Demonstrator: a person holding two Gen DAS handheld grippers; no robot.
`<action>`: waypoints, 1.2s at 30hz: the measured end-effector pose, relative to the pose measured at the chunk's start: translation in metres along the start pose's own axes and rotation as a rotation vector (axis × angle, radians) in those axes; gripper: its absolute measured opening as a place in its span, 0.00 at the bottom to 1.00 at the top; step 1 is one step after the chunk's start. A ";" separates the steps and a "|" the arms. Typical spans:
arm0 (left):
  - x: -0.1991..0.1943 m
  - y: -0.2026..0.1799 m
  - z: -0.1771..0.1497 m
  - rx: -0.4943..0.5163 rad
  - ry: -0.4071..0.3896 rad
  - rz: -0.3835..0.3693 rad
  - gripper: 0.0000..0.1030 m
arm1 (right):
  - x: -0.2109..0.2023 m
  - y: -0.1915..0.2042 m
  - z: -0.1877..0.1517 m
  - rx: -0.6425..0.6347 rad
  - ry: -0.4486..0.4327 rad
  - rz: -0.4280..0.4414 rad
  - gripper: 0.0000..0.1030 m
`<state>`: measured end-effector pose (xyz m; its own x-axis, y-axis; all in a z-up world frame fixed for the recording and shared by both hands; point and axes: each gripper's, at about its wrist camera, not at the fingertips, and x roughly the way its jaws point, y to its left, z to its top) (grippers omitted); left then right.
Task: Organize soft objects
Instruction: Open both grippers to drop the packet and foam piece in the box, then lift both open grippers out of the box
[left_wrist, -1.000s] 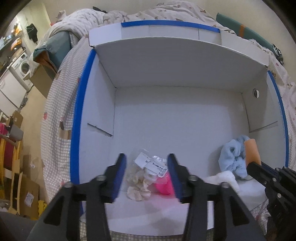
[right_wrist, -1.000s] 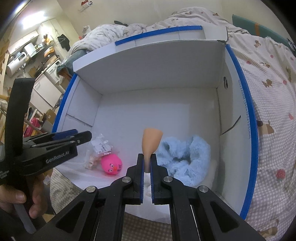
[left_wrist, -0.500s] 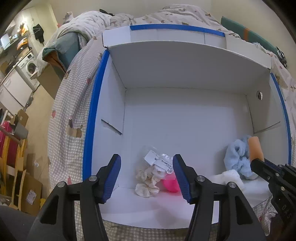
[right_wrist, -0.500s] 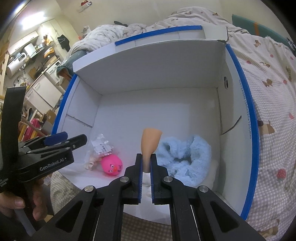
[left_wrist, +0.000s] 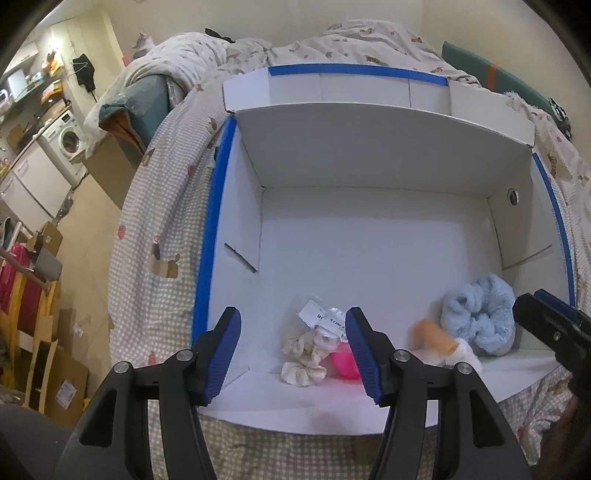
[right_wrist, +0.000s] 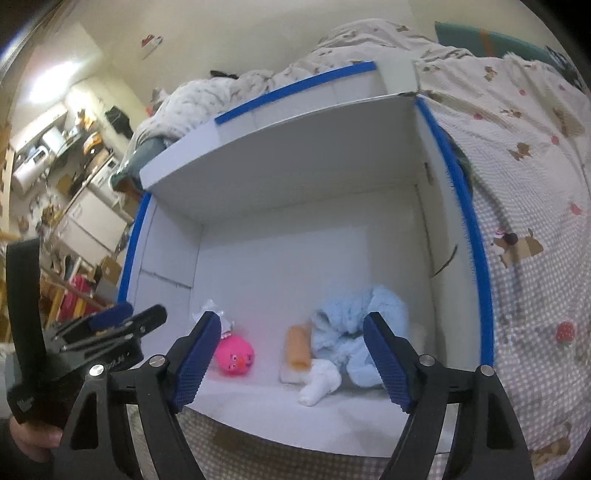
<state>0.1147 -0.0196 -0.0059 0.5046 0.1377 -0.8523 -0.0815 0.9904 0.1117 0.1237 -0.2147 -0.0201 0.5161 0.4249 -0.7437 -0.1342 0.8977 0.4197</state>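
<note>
Right gripper (right_wrist: 291, 354) (jaws wide) above orange-and-white sock (right_wrist: 299, 350)

A bed covered by a beige checked sheet with small animal prints (left_wrist: 162, 229) fills the room's middle, a rumpled pale printed duvet (left_wrist: 207, 51) heaped at its far end. Plain cream walls (left_wrist: 258, 18) rise behind. At left stand a white front-loading washing machine (left_wrist: 64, 142), brown cardboard boxes (left_wrist: 62, 380) and beige floor (left_wrist: 92, 229).
</note>
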 end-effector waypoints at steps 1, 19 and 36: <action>-0.001 0.001 0.000 -0.002 0.000 0.001 0.54 | 0.000 -0.001 0.000 0.005 0.004 0.001 0.82; -0.031 0.028 -0.010 -0.043 -0.029 0.031 0.54 | -0.023 -0.022 -0.006 0.110 -0.045 0.009 0.82; -0.039 0.054 -0.050 -0.087 0.000 -0.057 0.54 | -0.044 -0.016 -0.030 0.082 -0.058 -0.063 0.82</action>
<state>0.0475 0.0275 0.0078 0.5101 0.0810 -0.8563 -0.1267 0.9918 0.0183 0.0784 -0.2441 -0.0098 0.5699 0.3583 -0.7394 -0.0312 0.9087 0.4163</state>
